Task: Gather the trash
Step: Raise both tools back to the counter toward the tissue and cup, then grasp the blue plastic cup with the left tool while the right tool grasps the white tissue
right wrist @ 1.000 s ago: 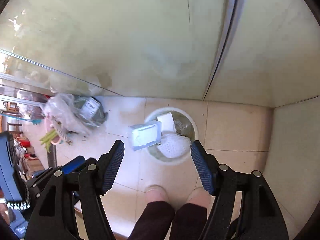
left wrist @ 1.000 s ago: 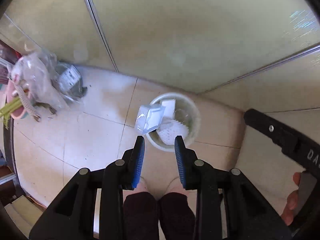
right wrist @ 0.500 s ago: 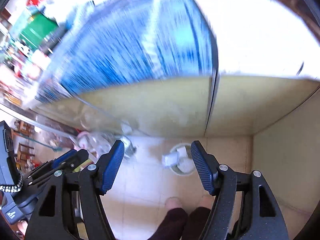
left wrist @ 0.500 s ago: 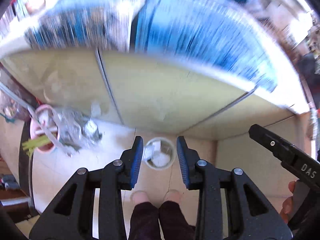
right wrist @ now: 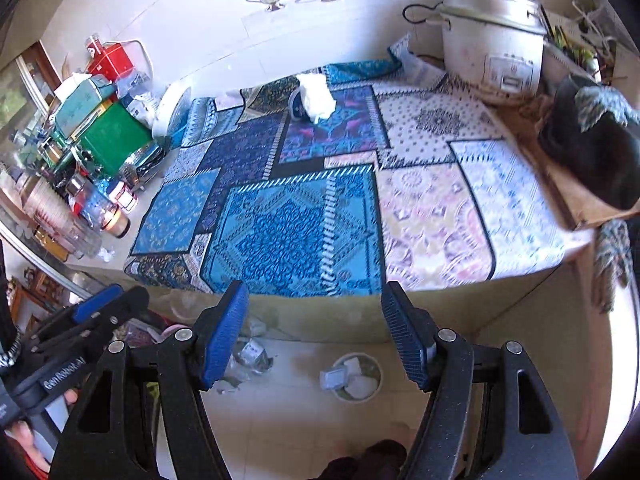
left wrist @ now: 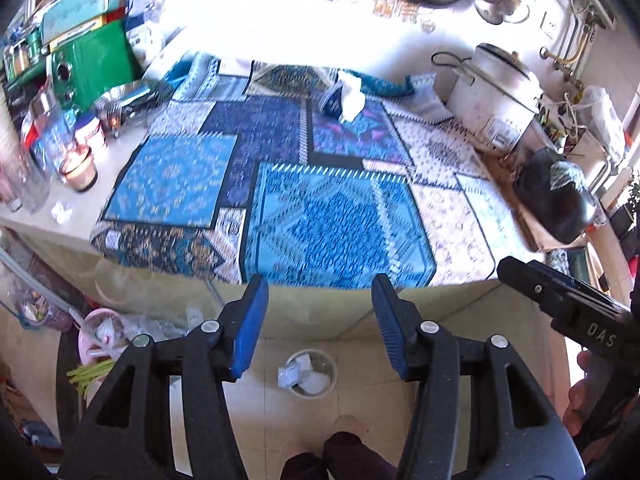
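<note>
A small white trash bin (left wrist: 312, 374) stands on the tiled floor below the counter, with white packaging and paper in it; it also shows in the right wrist view (right wrist: 357, 377). A crumpled white tissue (left wrist: 352, 98) lies by a dark blue cup (left wrist: 332, 101) at the back of the patterned blue cloth (left wrist: 332, 216); both show in the right wrist view, tissue (right wrist: 317, 97) and cup (right wrist: 297, 105). My left gripper (left wrist: 320, 332) is open and empty, high above the bin. My right gripper (right wrist: 316, 334) is open and empty, beside it.
A white rice cooker (right wrist: 490, 36) stands at the counter's back right, a dark bag (right wrist: 592, 140) at the right edge. Green and red boxes, jars and bottles (right wrist: 100, 140) crowd the left. A small paper scrap (left wrist: 61, 213) lies at the counter's left. Plastic bags (right wrist: 248, 356) lie on the floor.
Both grippers have risen from just above the bin to counter height, so the cloth-covered counter is now in view. My left jaws have opened wider.
</note>
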